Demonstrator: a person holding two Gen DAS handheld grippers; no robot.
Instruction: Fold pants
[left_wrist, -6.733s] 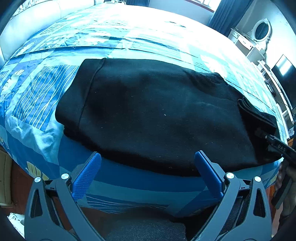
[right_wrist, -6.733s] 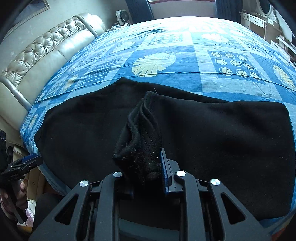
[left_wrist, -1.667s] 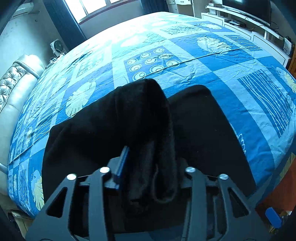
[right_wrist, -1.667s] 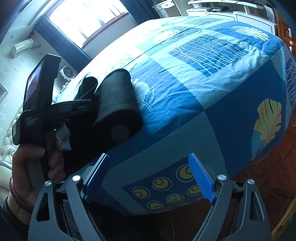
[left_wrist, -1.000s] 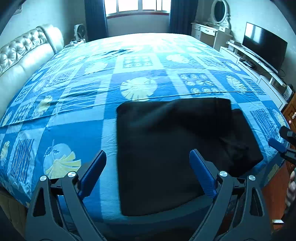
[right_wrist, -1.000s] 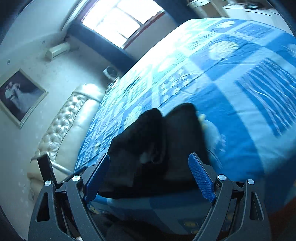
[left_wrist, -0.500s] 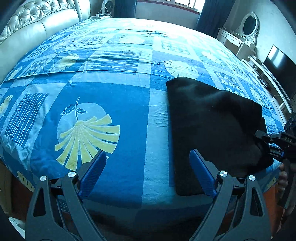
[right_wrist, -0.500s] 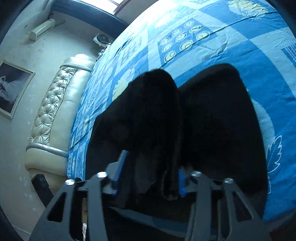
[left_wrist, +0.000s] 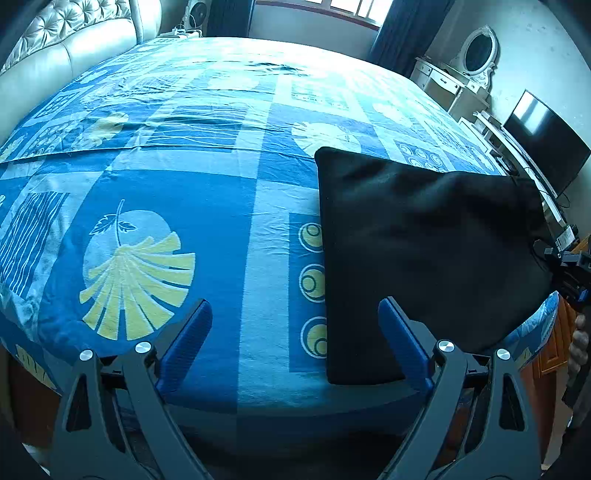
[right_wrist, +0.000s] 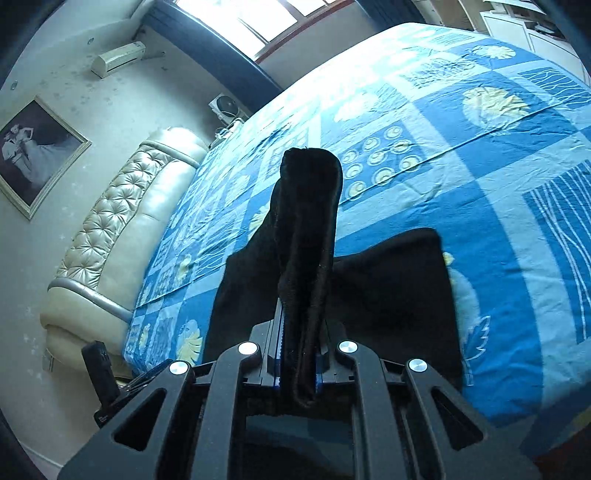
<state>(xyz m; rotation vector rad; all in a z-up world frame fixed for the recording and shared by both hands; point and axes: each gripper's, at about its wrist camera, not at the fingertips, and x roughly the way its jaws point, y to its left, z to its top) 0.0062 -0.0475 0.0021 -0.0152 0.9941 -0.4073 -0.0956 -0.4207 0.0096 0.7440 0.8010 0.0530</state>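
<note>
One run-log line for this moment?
right gripper: shut on pants edge | left gripper: open, holding nothing | pants: folded on bed

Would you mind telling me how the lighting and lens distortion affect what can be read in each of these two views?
Left wrist view: the fisheye bows the bed into a dome; window light washes out its far end; the black pants show almost no fold detail. Right wrist view: the window is blown out, the horizon is tilted, and the pants pinched in the right gripper read as a near-featureless silhouette.

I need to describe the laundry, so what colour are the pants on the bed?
Plain black pants, no visible pattern; clearest in the left wrist view.
</note>
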